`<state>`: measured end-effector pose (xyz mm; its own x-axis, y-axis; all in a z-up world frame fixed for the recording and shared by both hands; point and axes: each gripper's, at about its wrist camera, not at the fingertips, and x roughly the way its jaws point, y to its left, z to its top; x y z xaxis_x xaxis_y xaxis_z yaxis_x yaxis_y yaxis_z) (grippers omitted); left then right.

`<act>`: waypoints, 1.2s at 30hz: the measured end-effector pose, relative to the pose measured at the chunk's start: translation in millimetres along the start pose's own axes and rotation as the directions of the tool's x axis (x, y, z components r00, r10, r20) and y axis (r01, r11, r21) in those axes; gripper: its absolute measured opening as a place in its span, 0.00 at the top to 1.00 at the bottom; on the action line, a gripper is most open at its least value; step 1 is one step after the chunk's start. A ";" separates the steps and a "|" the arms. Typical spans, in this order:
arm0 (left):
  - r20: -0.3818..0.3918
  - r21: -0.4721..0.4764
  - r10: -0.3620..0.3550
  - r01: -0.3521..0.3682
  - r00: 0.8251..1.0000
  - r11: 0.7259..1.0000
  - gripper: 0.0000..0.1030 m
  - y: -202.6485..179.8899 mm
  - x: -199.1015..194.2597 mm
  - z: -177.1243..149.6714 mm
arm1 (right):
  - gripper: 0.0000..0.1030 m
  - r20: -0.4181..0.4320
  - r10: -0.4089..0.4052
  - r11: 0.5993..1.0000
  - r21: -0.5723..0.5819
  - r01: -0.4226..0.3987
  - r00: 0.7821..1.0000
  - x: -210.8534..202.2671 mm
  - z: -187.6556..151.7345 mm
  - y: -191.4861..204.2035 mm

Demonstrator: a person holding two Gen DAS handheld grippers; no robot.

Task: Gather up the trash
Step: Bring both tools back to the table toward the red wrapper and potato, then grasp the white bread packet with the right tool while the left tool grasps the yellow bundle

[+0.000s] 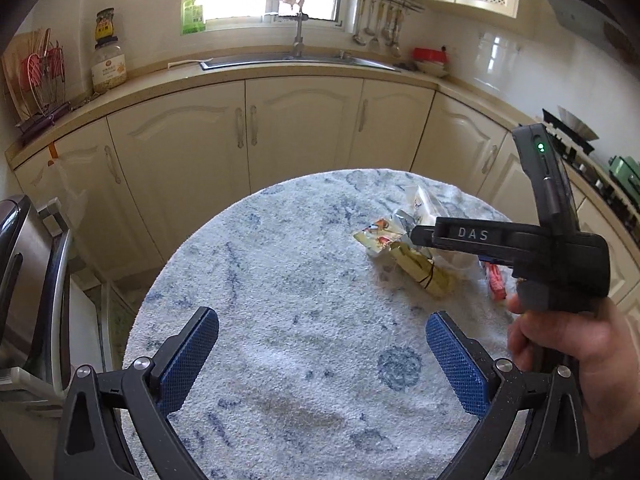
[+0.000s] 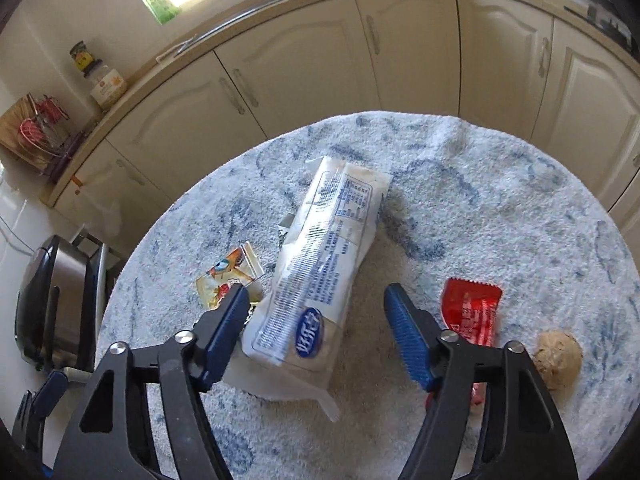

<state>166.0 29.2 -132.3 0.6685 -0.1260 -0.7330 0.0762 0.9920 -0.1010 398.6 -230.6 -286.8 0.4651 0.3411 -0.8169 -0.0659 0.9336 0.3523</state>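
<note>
The right gripper (image 2: 316, 308) hangs with jaws wide apart astride a long white printed wrapper (image 2: 320, 268) lying on the round blue-patterned table cover (image 2: 500, 208). A cartoon sachet (image 2: 228, 276) lies at nine o'clock of it, a red wrapper (image 2: 472, 308) at three, with what may be a crumpled brown ball (image 2: 560, 356) beyond. The left gripper (image 1: 322, 344) gapes over bare cloth.
</note>
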 end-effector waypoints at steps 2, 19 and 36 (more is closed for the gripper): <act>-0.010 0.005 -0.006 0.006 1.000 1.000 0.01 -4.7 12.5 4.7 | 0.61 -0.001 0.020 1.000 0.006 -0.020 1.000 1.6 -0.3 -3.6; -0.086 0.068 -0.078 0.084 0.993 0.994 0.01 -64.1 122.9 41.8 | 0.65 0.119 0.042 0.999 0.030 -0.046 0.992 -99.5 -55.7 -69.2; -0.115 0.057 -0.174 0.181 0.978 0.982 0.44 -88.3 153.7 25.3 | 0.65 0.190 0.017 0.997 0.070 -0.030 0.982 -161.8 -95.7 -87.6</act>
<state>280.7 -77.5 -219.0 0.5553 -0.2967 -0.7769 0.2380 0.9518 -0.1934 244.6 -357.0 -229.2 0.6231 0.3295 -0.7093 -0.0182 0.9128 0.4081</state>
